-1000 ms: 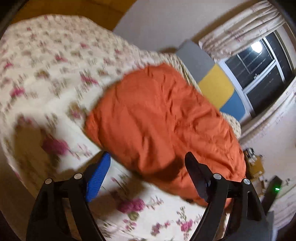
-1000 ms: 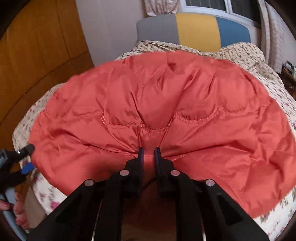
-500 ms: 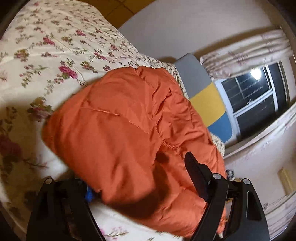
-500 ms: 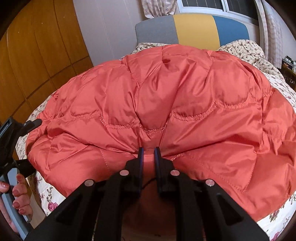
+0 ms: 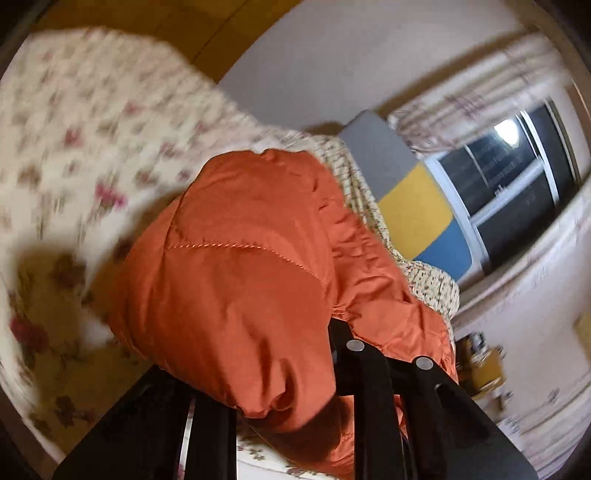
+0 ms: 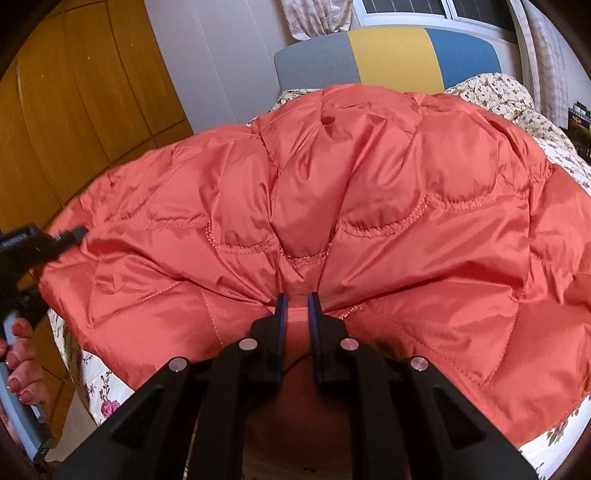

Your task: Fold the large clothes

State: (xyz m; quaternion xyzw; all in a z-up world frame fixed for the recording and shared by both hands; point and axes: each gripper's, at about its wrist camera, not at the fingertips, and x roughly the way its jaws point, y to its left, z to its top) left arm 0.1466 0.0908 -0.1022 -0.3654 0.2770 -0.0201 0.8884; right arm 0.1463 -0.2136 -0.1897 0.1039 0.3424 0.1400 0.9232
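The orange jacket (image 6: 369,206) lies puffed across the floral bed (image 5: 74,155). The right hand-held gripper (image 6: 295,306) is clamped on its near hem at 6 o'clock; the left hand-held gripper (image 5: 288,369) is closing on jacket fabric at 9 o'clock.

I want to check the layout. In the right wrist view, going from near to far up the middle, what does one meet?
Right gripper fingers pinching the fabric → orange quilted jacket → floral bedspread → grey, yellow and blue headboard → window.
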